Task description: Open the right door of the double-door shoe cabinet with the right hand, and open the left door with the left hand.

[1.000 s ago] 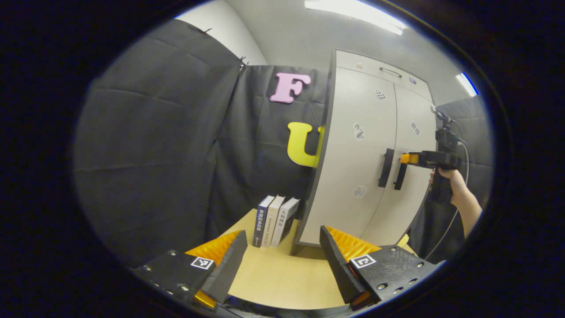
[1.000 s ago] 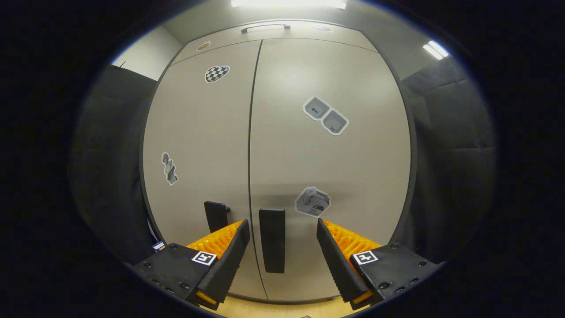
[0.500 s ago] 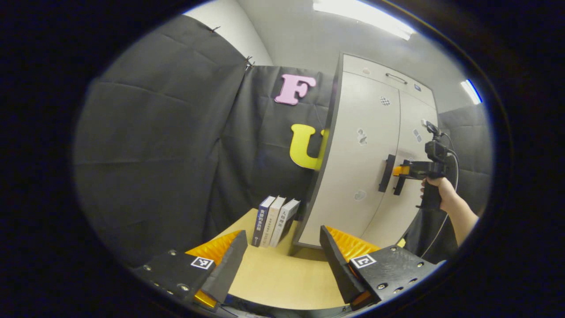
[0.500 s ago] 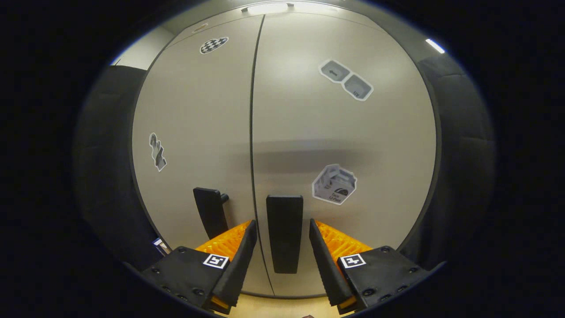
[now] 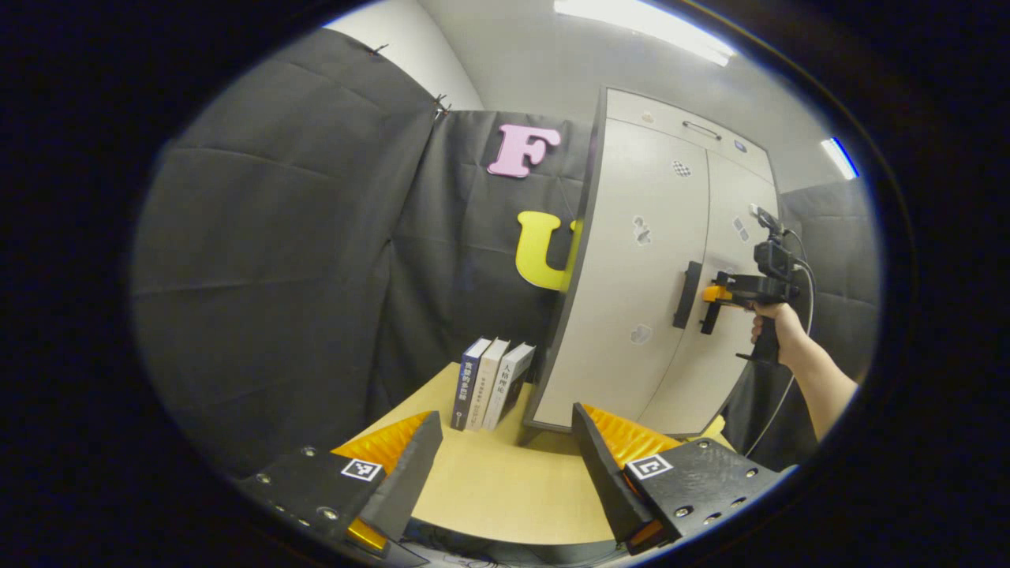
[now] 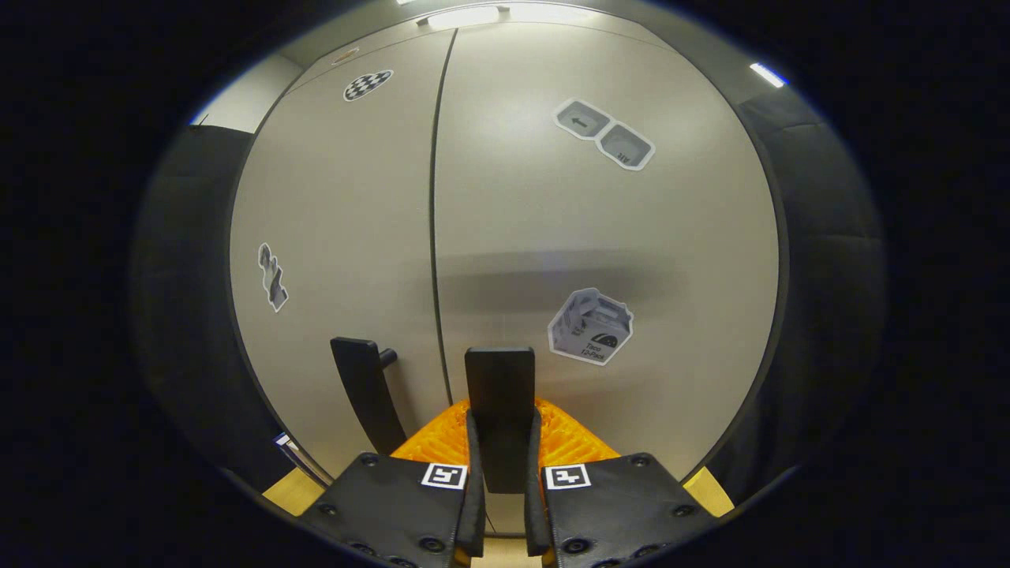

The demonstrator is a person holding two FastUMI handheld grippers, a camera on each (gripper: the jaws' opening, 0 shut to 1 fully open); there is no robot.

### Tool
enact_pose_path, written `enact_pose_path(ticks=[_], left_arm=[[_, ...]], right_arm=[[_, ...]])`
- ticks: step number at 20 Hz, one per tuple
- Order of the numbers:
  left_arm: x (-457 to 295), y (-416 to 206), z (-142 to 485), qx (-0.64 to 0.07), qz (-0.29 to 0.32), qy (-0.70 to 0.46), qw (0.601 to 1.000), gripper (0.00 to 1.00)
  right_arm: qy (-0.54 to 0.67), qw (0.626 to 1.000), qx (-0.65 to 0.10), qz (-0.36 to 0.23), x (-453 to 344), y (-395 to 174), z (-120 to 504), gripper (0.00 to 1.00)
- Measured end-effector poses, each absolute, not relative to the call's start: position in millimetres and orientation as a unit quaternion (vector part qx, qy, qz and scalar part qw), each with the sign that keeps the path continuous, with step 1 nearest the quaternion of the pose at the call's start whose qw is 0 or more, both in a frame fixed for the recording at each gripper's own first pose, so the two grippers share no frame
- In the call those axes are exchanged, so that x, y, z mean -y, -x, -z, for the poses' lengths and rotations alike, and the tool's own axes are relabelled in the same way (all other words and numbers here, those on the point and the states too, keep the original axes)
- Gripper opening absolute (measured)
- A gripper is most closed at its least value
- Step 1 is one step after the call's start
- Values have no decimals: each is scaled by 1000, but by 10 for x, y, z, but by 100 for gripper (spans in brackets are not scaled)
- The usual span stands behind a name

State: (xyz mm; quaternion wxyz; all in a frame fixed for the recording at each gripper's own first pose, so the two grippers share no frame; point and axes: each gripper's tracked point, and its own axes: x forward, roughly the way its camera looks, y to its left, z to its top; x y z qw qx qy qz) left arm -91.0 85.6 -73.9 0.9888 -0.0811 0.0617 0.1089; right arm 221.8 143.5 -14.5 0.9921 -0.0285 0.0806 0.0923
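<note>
The pale double-door shoe cabinet (image 5: 631, 300) stands on a wooden table, both doors flush with each other. In the right gripper view my right gripper (image 6: 500, 442) is shut on the right door's black handle (image 6: 499, 386), both fingers pressing its sides. The left door's handle (image 6: 364, 386) stands free beside it. In the left gripper view my left gripper (image 5: 505, 454) hangs open over the table, well short of the cabinet and to its left, with nothing between its fingers. Farther off there, a hand holds the right gripper (image 5: 722, 293) at the right handle (image 5: 708, 314), next to the left handle (image 5: 687, 293).
Three books (image 5: 489, 383) stand upright on the wooden table (image 5: 489, 489) against the cabinet's left side. Black cloth walls close in on the left and behind. Several stickers dot both doors. A cable hangs from the right gripper.
My right gripper has closed its fingers onto the right door's handle, which earlier stood between open fingers. My left gripper has stayed open with only a slight shift of view.
</note>
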Motion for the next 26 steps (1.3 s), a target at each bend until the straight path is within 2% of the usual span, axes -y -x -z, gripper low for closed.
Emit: enact_pose_path(ticks=[3, 6, 18, 26], left_arm=[[-777, 873, 787, -70, -105, 74, 989, 96], [-655, 802, 810, -71, -92, 78, 990, 96], [48, 390, 829, -84, -33, 89, 992, 96], [590, 258, 370, -40, -63, 52, 996, 96]], right_arm=[[44, 989, -85, -115, -1429, -2205, 156, 8], [45, 988, -80, -125, -1426, -2164, 147, 6], [49, 978, -85, -184, -1184, -1551, 135, 8], [40, 962, -93, -253, -950, -1210, 110, 7]])
